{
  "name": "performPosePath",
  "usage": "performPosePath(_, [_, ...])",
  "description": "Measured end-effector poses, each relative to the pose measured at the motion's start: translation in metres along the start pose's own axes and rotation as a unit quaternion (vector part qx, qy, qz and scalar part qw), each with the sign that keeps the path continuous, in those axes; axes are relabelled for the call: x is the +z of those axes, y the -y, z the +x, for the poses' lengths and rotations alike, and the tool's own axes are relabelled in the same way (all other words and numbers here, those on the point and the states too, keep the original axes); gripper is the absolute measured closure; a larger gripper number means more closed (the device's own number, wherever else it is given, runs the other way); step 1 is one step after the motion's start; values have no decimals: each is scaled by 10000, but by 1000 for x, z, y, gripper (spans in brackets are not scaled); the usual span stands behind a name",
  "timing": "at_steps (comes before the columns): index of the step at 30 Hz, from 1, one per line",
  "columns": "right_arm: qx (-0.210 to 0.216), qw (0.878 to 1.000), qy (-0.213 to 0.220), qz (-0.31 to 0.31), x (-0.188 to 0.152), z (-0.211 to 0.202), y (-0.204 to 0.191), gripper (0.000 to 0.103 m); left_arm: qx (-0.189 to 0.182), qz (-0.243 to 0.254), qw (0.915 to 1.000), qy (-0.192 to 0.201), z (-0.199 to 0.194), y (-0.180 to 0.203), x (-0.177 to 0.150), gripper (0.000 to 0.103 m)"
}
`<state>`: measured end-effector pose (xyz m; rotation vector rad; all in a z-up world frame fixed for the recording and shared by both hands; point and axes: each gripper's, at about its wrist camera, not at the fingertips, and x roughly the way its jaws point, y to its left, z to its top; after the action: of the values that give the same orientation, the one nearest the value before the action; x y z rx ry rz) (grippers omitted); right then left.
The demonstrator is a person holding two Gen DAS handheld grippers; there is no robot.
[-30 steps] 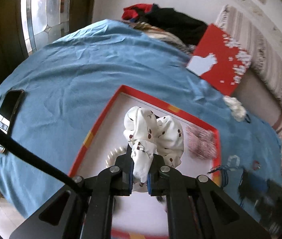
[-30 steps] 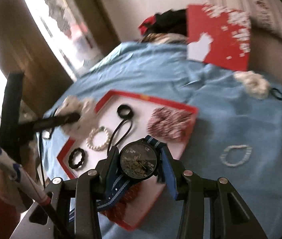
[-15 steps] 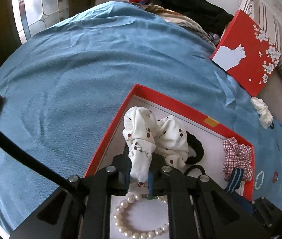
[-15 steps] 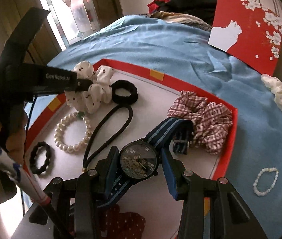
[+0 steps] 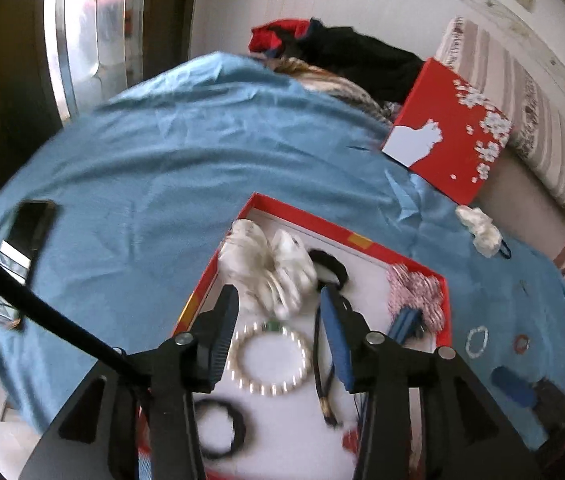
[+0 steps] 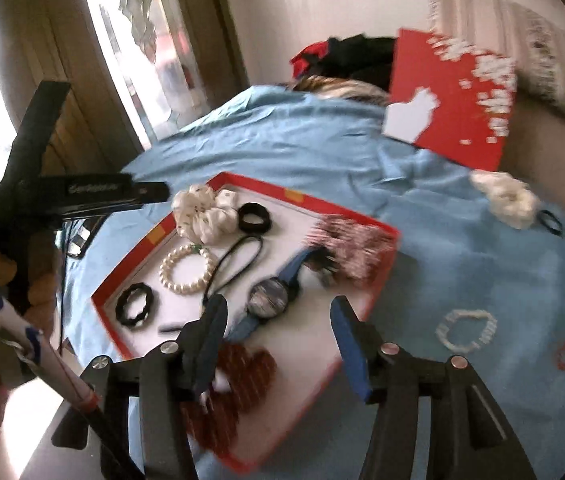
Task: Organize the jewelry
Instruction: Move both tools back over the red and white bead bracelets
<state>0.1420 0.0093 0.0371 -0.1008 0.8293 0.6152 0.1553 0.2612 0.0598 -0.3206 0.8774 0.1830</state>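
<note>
Clutter: pearl bracelet [image 5: 269, 360] in tray [image 5: 314, 222] | phone [image 5: 26, 236] on cloth [image 5: 162, 168]

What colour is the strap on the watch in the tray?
Blue; the watch strap shows best in the right wrist view, though motion blur hides any pattern.

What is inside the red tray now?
The red tray holds a white scrunchie, black hair tie, pearl bracelet, thin elastic, wavy black ring, watch, plaid scrunchie, dark red scrunchie. The right gripper covers its near part.
</note>
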Motion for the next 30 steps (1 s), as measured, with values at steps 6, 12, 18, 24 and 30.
performPosePath(6, [-383,9988,51,303,-42,-55,42,44,50,426,9988,248,-59,49,-38,49])
performPosePath(12, [-916,9924,78,821,-83,-99,100,44,-266,743,9967,200,-86,113,-68,47])
performPosePath(18, [-1401,9806,73,1373,-126,-134,157,44,-464,1151,9921,178,-92,171,-103,47])
performPosePath(24, [-1622,9697,59,1824,-156,-150,200,44,-436,1371,9895,-166,-67,204,-125,47])
performPosePath(30, [-1711,9623,22,2115,-172,-150,226,44,-417,1625,9855,-262,-49,225,-140,47])
